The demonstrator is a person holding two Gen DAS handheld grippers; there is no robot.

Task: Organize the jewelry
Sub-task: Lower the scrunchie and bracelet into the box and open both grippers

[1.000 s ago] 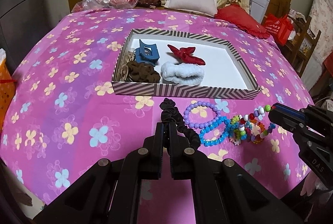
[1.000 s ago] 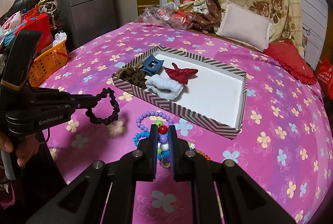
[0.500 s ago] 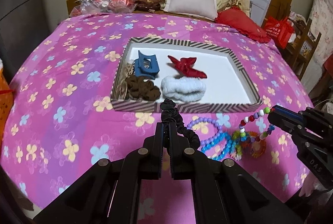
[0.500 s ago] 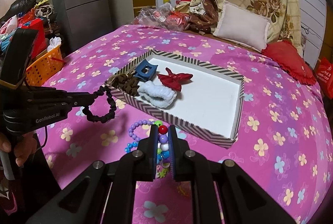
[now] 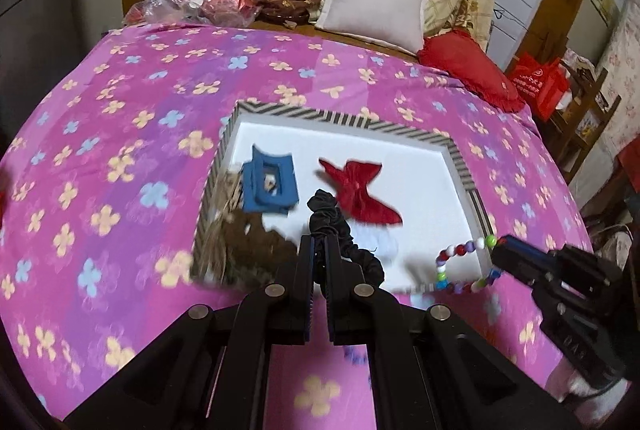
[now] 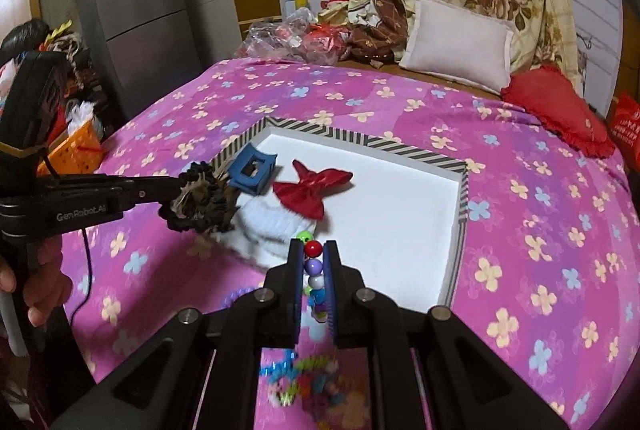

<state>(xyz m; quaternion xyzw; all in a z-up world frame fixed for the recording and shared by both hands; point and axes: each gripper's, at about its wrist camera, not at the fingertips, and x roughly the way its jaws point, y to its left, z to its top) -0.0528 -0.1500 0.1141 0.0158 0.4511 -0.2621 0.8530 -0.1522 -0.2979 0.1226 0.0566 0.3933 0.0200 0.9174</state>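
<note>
My left gripper is shut on a black scrunchie and holds it over the near left part of the striped tray. My right gripper is shut on a multicolour bead bracelet, which hangs over the tray's near edge; the bracelet also shows in the left wrist view. In the tray lie a blue claw clip, a red bow, a white fluffy scrunchie and a brown scrunchie.
The tray sits on a pink flowered bedspread. More bead bracelets lie on the bed below my right gripper. Pillows and clutter line the far edge. An orange basket stands left of the bed.
Both grippers have moved forward and up over the tray, carrying the black scrunchie and the bead bracelet off the bedspread. The other bracelets stayed behind on the bed.
</note>
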